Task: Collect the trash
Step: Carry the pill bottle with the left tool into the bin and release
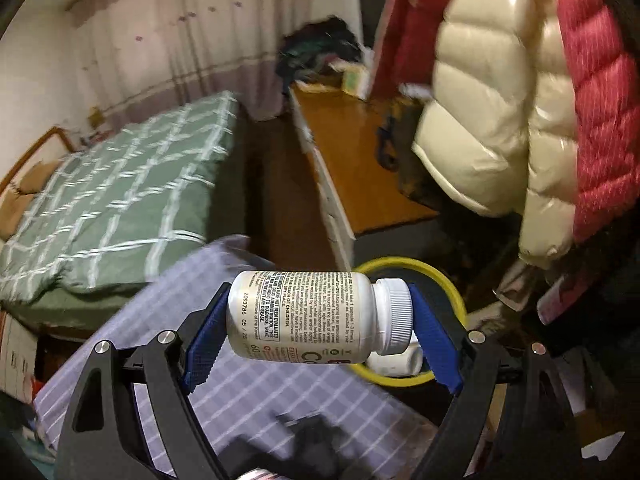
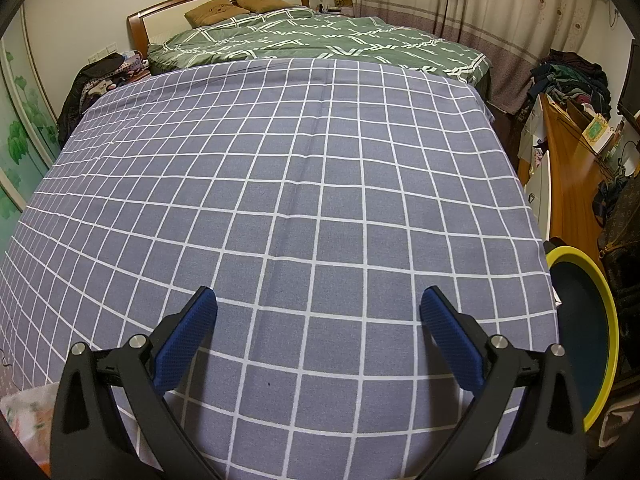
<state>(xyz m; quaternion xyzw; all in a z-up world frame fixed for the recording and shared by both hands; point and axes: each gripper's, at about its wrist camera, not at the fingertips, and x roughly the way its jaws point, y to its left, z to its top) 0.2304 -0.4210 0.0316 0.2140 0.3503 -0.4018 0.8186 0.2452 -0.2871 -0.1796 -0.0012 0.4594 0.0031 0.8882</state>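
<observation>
A white pill bottle (image 1: 308, 316) with a printed label and a ribbed white cap lies crosswise between the blue pads of my left gripper (image 1: 320, 320), which is shut on it end to end. It hangs in the air over the rim of a yellow-rimmed bin (image 1: 452, 280). Another white bottle (image 1: 396, 362) lies inside that bin. In the right wrist view my right gripper (image 2: 319, 300) stands open over the grey-blue checked sheet (image 2: 300, 184) with nothing between its fingers. The same yellow-rimmed bin (image 2: 604, 292) stands at the bed's right edge there.
A green checked duvet (image 2: 320, 44) and pillows cover the far half of the bed. A wooden desk (image 1: 360, 156) runs along the right. Cream and red puffer jackets (image 1: 500, 92) hang close above the bin. A pile of clothes (image 2: 568, 76) sits at the desk's far end.
</observation>
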